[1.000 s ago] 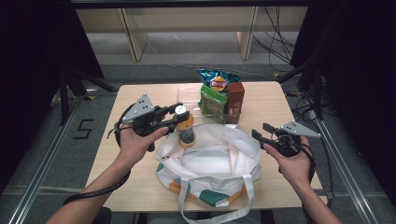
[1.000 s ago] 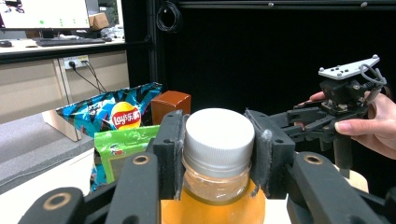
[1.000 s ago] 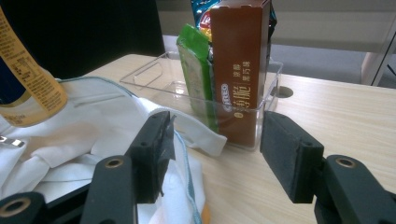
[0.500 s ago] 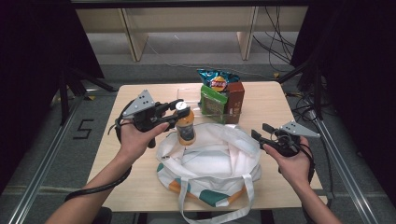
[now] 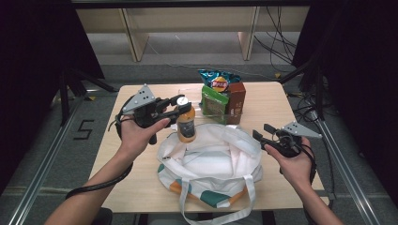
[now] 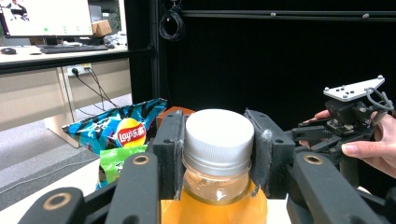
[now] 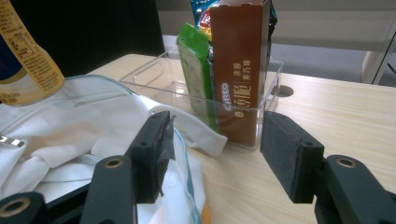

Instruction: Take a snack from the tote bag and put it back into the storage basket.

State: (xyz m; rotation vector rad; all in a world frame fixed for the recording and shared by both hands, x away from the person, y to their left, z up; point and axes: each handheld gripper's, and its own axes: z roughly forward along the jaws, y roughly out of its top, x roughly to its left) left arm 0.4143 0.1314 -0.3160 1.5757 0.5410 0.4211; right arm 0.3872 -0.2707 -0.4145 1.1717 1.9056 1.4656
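An orange juice bottle [image 5: 186, 127] with a white cap hangs upright over the far left rim of a white tote bag [image 5: 211, 161]. My left gripper [image 5: 181, 104] is shut on its neck and cap. In the left gripper view the pads press both sides of the cap of the bottle [image 6: 218, 186], with the left gripper [image 6: 218, 144] level. My right gripper [image 5: 262, 131] is at the bag's right side, open. In the right gripper view the right gripper [image 7: 217, 149] has nothing between its pads, and the bag's edge [image 7: 70, 130] lies below its left jaw.
A clear tray [image 7: 159, 74] behind the bag holds a brown Oreo box [image 5: 236, 96], a green packet [image 5: 213, 101] and a blue chips bag [image 5: 218, 79]. The wooden table [image 5: 277, 101] ends just past the tray. Desks and cables stand beyond.
The left gripper has lifted the bottle slightly up and away over the bag's rim. The right gripper has stayed where it was.
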